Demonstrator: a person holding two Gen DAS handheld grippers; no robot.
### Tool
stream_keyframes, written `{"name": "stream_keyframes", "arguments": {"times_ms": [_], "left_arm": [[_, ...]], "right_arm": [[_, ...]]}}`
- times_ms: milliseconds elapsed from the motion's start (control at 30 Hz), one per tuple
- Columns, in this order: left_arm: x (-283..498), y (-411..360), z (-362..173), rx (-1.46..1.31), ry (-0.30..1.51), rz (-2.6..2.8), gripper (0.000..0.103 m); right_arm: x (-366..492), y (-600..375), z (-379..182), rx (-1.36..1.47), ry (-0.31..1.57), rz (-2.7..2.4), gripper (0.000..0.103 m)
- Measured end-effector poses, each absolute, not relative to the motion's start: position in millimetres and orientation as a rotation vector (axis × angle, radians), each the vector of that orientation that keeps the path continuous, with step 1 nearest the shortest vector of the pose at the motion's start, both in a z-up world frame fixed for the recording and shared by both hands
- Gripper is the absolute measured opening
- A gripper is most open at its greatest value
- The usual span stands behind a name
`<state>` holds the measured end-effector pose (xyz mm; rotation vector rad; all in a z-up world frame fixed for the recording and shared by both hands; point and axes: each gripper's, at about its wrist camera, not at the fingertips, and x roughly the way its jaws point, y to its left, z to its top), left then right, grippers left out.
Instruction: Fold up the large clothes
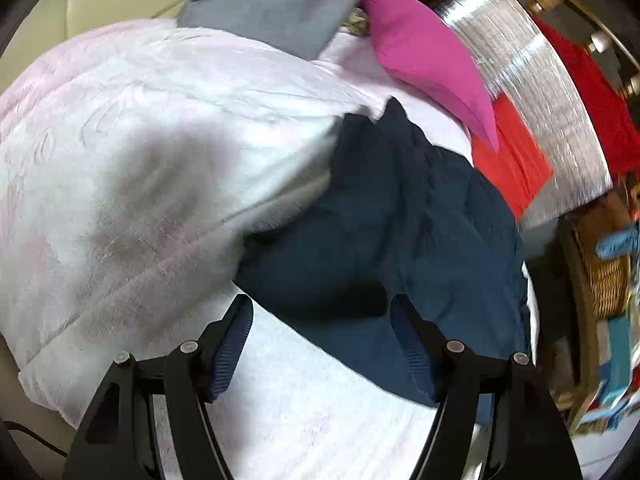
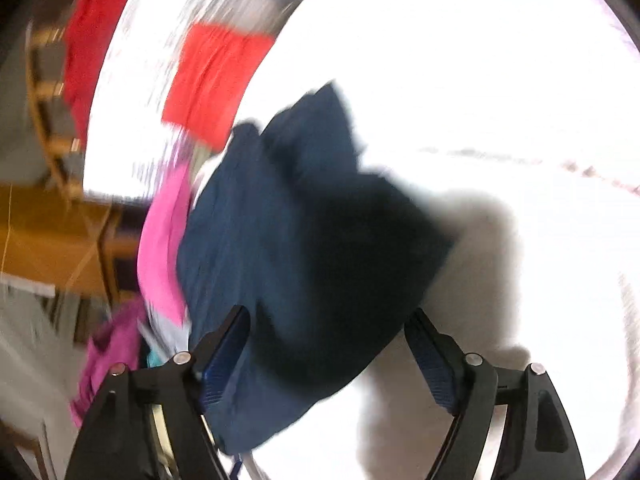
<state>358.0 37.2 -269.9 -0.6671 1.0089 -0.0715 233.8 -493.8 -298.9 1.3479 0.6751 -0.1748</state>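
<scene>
The navy garment (image 1: 400,232) looks soft, light and limp, bunched ahead of both empty, wide-apart jaws, so I'd pinch 2 corners at its near edge.

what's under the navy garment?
The navy garment lies on a pale pink blanket, which shows all around it. A magenta cloth lies beyond its far edge. Anything directly beneath it is covered.

Left hand-held gripper (image 1: 320,344): two black fingers with ribbed dark-blue pads (image 1: 232,354); round silver screw heads on the linkage arms; right hand-held gripper (image 2: 326,356): apparently the same build, though its view is motion-blurred.
</scene>
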Motion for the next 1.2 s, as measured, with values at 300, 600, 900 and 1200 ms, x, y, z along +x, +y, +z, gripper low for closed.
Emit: {"name": "stream_keyframes", "arguments": {"times_ms": [300,600,900,1200], "left_arm": [[363,34,-275,-0.613,1.021,-0.073,0.058],[346,23,-251,-0.428,0.972,-0.009,0.062],[313,-12,-196,-0.121,0.670,0.062,0.077],[316,-35,-197,-0.048,0.657,0.034,0.077]], "right_arm": [[239,-468,-254,1.013,0.620,-0.223,0.040],[217,-479,-258,1.069,0.675,-0.299,0.068],[196,-460,-193,0.763,0.456,-0.412,0.070],[255,-408,-197,0.596,0.579,-0.249,0.055]]}}
